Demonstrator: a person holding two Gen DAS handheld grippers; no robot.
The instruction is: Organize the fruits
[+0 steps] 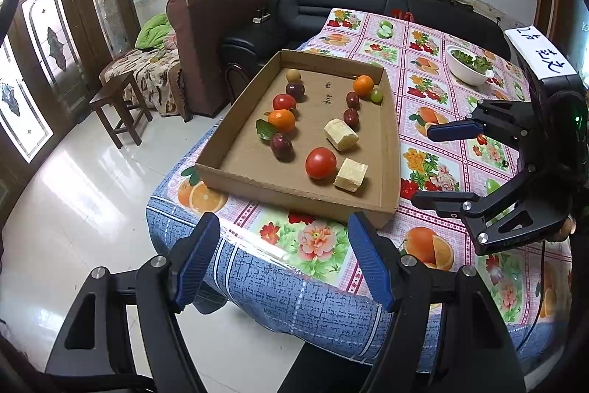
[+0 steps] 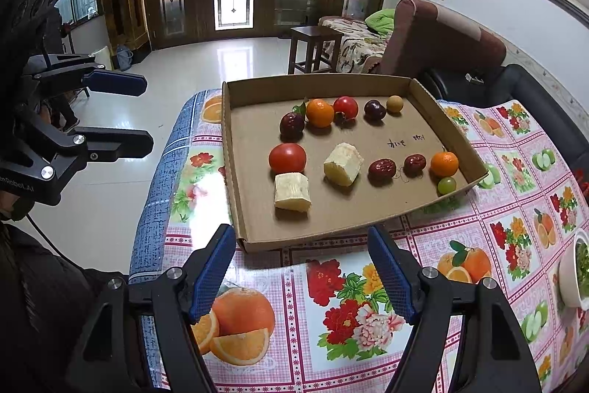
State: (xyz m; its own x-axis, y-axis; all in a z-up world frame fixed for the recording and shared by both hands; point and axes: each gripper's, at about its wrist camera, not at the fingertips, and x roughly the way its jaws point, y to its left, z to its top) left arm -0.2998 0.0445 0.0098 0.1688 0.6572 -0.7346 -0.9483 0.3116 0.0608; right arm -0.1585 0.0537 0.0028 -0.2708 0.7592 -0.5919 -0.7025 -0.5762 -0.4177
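We are holding both grippers over the near edge of the table [image 2: 515, 194], covered by a fruit-patterned cloth, and both are hovering with nothing in them. Our left gripper [image 1: 283, 260] is standing with its blue fingers [image 1: 198, 256] spread wide over the table's corner, and our right gripper [image 2: 302, 267] is likewise keeping its fingers [image 2: 215, 267] wide apart above the cloth. The fruits are all lying in the shallow cardboard tray [image 2: 239, 172], which in the right wrist view is sitting at twelve o'clock just beyond our fingertips. Inside it, a big tomato [image 2: 287, 158] is resting at about nine o'clock, with one pale cut chunk [image 2: 292, 197] just beside it toward six and a second chunk [image 2: 343, 164] near the middle. Along the far side a dark plum [image 2: 292, 126], a tangerine [image 2: 320, 113], a smaller tomato [image 2: 345, 107], another plum [image 2: 374, 109] and a small tan fruit [image 2: 394, 104] are forming a row. At three o'clock two red dates [image 2: 383, 168], a second tangerine [image 2: 444, 164] and a green grape [image 2: 446, 185] are sitting close together. A white bowl of greens [image 1: 467, 65] is standing well apart from the tray.
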